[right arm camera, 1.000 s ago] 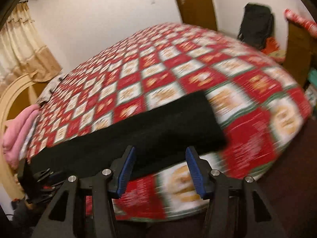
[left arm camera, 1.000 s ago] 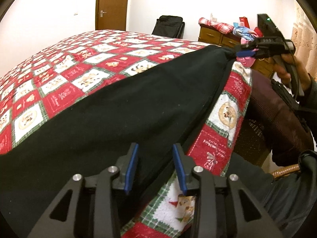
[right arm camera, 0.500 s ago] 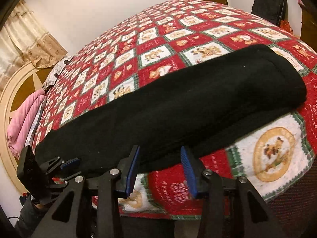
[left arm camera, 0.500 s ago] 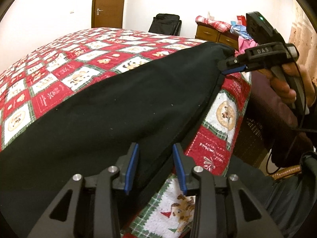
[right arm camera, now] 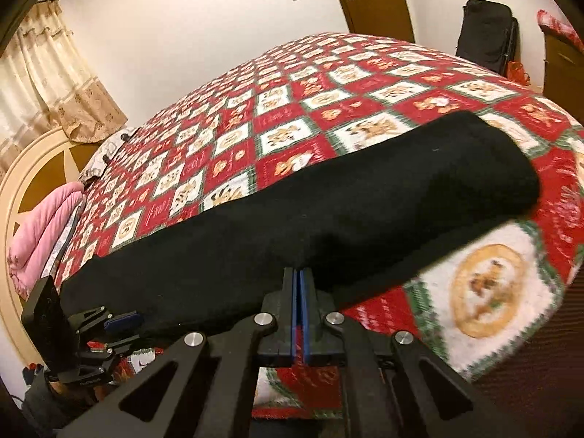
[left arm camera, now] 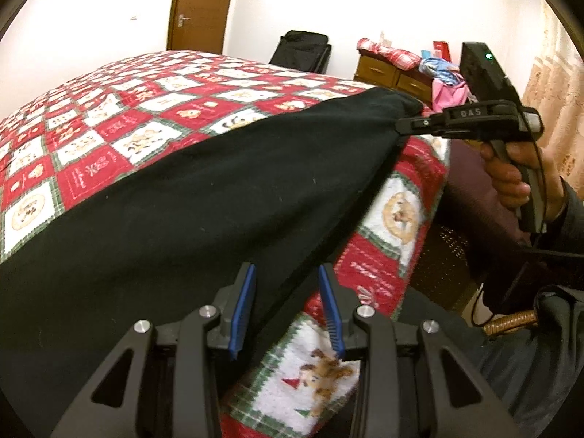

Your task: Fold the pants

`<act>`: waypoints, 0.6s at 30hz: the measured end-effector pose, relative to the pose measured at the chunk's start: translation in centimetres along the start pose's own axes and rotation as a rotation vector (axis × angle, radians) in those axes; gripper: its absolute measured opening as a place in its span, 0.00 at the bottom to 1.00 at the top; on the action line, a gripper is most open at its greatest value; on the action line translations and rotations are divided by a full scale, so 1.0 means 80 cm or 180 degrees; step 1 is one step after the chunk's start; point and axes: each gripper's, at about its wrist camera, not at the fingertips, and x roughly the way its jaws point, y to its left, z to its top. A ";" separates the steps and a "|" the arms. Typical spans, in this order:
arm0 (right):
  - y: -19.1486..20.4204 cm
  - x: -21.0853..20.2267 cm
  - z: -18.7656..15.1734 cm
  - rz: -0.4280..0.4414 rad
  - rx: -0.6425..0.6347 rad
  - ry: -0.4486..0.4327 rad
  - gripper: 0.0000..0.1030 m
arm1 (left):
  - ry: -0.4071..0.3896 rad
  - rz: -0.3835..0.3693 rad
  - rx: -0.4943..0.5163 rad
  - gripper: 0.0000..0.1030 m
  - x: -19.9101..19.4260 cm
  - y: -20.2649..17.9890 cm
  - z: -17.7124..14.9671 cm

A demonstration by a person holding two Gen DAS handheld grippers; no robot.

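Black pants [left arm camera: 182, 219] lie stretched along the near edge of a bed with a red and white patchwork quilt [left arm camera: 109, 127]. My left gripper [left arm camera: 286, 273] is open at one end, with the pants' near hem running between its blue pads, which stand apart from the cloth. In the right wrist view the pants [right arm camera: 365, 200] cross the frame, and my right gripper [right arm camera: 299, 272] is shut on their near edge, the cloth bunched at its tips. The left wrist view shows the right gripper [left arm camera: 401, 126] pinching the far end, held by a hand [left arm camera: 511, 179]. The left gripper [right arm camera: 124, 328] shows at the lower left.
Behind the bed stand a brown door [left arm camera: 200, 7], a black suitcase [left arm camera: 303, 51] and a wooden dresser [left arm camera: 390, 76] piled with clothes. A pink blanket [right arm camera: 40, 233] lies by the round headboard [right arm camera: 22, 189]. A wicker seat [left arm camera: 449, 255] stands beside the bed's near edge.
The right gripper has come down to the pants' near edge and closed on the cloth. The left gripper has stayed in place, open as before.
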 end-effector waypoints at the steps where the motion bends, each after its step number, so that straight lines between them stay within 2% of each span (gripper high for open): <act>1: -0.003 -0.001 -0.001 0.0020 0.0029 0.0012 0.01 | -0.0001 0.0017 0.0035 0.37 -0.001 -0.003 0.000; 7: 0.002 -0.006 -0.016 0.0065 0.0002 0.0063 0.01 | -0.0054 -0.0001 0.0038 0.37 -0.005 -0.003 0.005; 11: -0.003 0.012 -0.016 0.0000 -0.0084 0.0090 0.02 | -0.0061 0.0061 -0.0024 0.37 -0.001 0.005 0.008; 14: 0.013 0.002 -0.018 -0.0069 -0.0288 -0.0047 0.03 | -0.0090 0.0108 -0.0082 0.37 -0.006 0.011 0.008; 17: 0.037 -0.017 -0.021 -0.0394 -0.0594 -0.0285 0.04 | -0.0102 0.0109 -0.0101 0.37 -0.007 0.013 0.008; 18: 0.042 -0.023 -0.020 -0.0376 -0.0620 -0.0336 0.04 | -0.0087 0.0127 -0.0088 0.37 -0.005 0.012 0.007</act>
